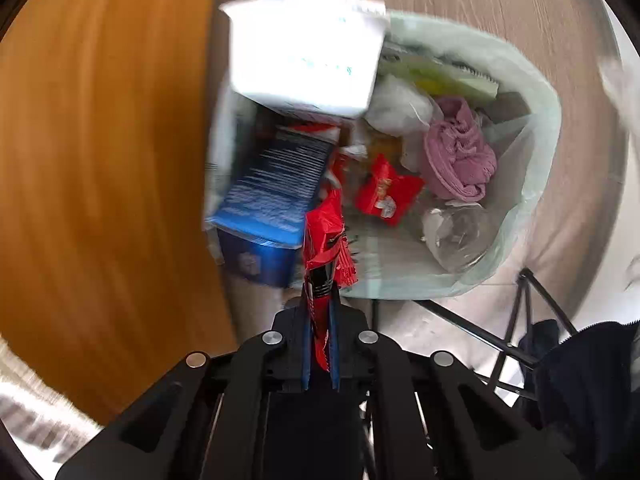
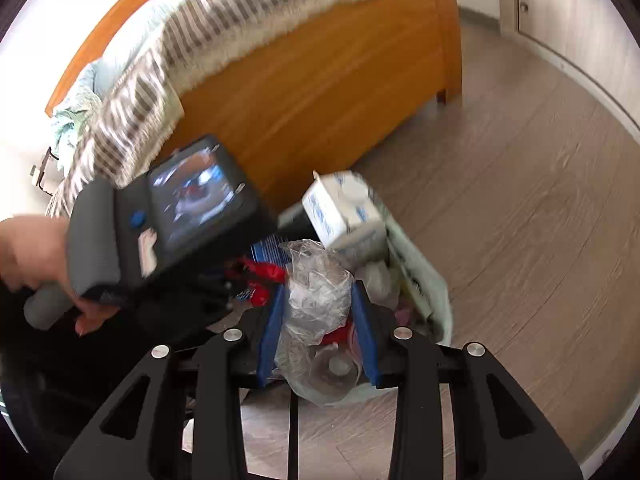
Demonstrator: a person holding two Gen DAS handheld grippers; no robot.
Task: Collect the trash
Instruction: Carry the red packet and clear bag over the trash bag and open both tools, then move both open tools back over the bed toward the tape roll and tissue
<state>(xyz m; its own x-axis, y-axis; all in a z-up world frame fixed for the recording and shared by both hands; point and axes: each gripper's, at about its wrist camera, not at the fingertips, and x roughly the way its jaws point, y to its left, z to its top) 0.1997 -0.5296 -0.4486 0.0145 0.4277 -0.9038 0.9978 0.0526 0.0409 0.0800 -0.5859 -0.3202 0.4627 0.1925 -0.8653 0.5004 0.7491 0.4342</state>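
Above bin (image 1: 536, 184), fingers pinch red wrapper (image 1: 326, 240) lengthwise.

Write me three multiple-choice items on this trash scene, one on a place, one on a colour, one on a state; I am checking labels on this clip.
1. Where does the white carton lie?
A. on the bed
B. on top of the bin's trash
C. on the bare floor

2. What colour is the wrapper in the left claw?
A. red
B. green
C. yellow

3. How is the right claw?
A. empty and wide open
B. closed on clear crumpled plastic
C. closed on a pink cloth

Answers: 1 B, the carton rests on the pile inside the lined bin. 2 A, a red wrapper sticks out between the pads. 3 B, the blue pads flank and press the clear plastic.
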